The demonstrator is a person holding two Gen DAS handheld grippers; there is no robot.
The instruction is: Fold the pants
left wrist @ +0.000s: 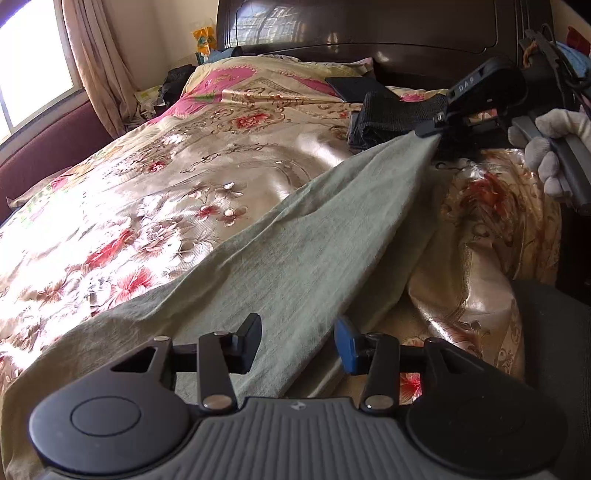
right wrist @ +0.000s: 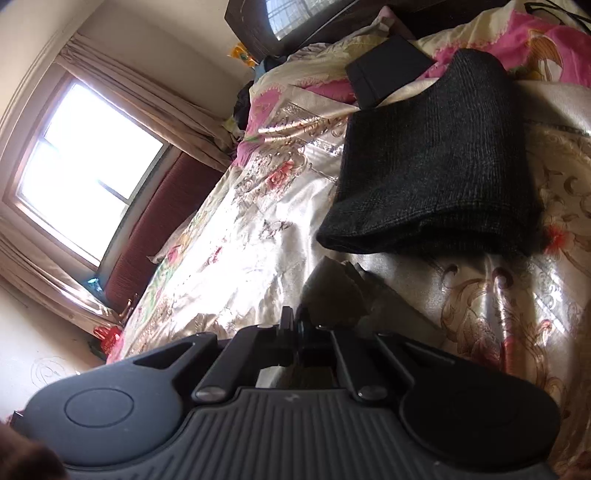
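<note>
Grey-green pants (left wrist: 295, 251) lie stretched across the flowered bedspread (left wrist: 166, 177), pulled taut from lower left to upper right. My left gripper (left wrist: 299, 345) stands open near the bed's front edge, and the cloth passes flat between its black and blue fingers without being pinched. My right gripper (left wrist: 434, 133) is at the upper right, shut on a bunched end of the pants and lifting it off the bed. A gloved hand (left wrist: 554, 147) holds its handle. In the right wrist view, the pinched cloth (right wrist: 332, 295) sticks out past the closed fingertips of the right gripper (right wrist: 295, 323).
A folded black knit garment (right wrist: 436, 166) lies on the bed just beyond the right gripper, with a dark flat case (right wrist: 388, 70) behind it. The dark wooden headboard (left wrist: 369, 33) closes off the far end. A window (right wrist: 92, 166) with curtains is on the left.
</note>
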